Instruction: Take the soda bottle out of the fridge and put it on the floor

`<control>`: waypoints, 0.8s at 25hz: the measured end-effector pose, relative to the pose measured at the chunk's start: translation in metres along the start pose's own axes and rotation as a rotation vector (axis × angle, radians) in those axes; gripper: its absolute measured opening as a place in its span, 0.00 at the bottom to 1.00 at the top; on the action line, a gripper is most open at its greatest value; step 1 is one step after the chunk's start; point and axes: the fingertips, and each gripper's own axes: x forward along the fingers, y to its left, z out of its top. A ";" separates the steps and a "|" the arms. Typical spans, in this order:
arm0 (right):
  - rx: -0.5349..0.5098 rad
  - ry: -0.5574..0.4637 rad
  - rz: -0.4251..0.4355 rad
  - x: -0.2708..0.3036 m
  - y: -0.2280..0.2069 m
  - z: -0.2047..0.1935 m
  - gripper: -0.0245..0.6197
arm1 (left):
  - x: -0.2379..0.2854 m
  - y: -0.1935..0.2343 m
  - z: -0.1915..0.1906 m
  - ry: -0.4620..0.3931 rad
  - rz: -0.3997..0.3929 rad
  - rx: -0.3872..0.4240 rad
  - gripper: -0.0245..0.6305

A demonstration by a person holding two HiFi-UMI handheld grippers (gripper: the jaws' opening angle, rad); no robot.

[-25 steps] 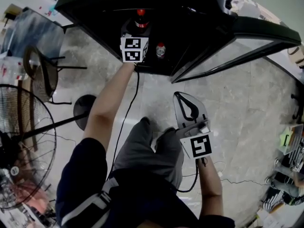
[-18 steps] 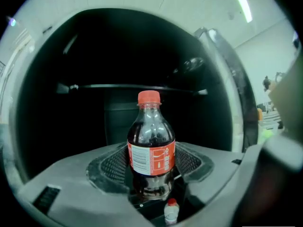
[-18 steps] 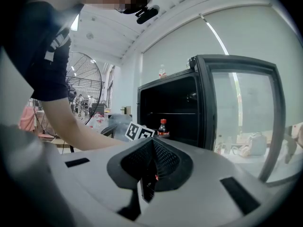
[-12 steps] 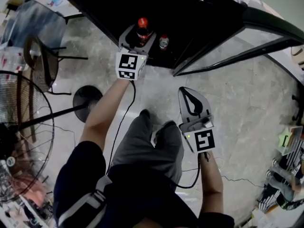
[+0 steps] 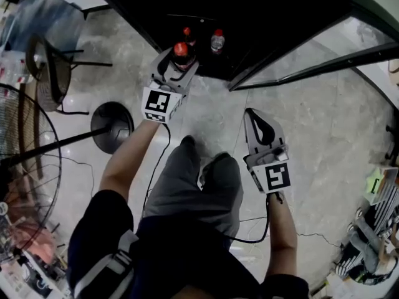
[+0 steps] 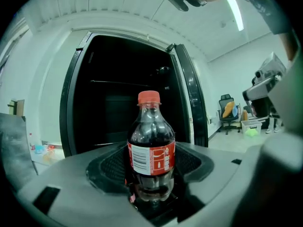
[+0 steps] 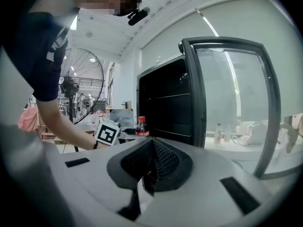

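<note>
Head view: grasping the soda bottle (image 5: 181,48) in the left gripper (image 5: 179,60), just outside the open fridge (image 5: 249,11); right gripper (image 5: 252,116) clenched.
Left gripper view: soda bottle upright between clamping fingers (image 6: 94,171).
Right gripper view: pressed together on nothing.

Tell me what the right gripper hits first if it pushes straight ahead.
The right gripper would probably meet the fridge's open glass door first, near its hinge side; depth is unclear.
</note>
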 end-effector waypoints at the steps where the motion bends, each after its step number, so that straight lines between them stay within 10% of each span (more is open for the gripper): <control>1: -0.003 -0.006 -0.003 0.001 -0.003 -0.008 0.06 | -0.002 -0.001 -0.010 0.002 -0.001 -0.006 0.50; 20: -0.039 0.007 0.035 0.043 -0.024 -0.163 0.06 | -0.015 -0.016 -0.237 0.112 0.011 -0.091 0.50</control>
